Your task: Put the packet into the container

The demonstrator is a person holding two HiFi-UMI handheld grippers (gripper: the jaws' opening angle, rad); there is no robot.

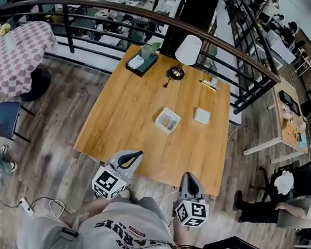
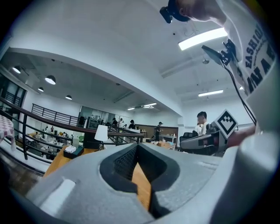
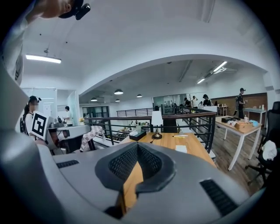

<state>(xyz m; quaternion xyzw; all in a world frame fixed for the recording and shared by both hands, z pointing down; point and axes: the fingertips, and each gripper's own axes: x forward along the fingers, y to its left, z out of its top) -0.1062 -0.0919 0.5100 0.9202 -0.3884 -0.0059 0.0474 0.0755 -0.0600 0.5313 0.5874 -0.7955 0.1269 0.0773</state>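
Evidently the pick was not yet under way: the left gripper (image 1: 136,155) and the right gripper (image 1: 190,179) were both held low at the near edge of the table (image 1: 114,126). Each had its jaws closed tip to tip on nothing, with only bare wood showing through the hollow behind the tips. The packet (image 1: 202,116) lay flat well ahead of the right jaws, just beside the container (image 1: 168,120), so the right gripper probably suited the pick once its jaws parted.
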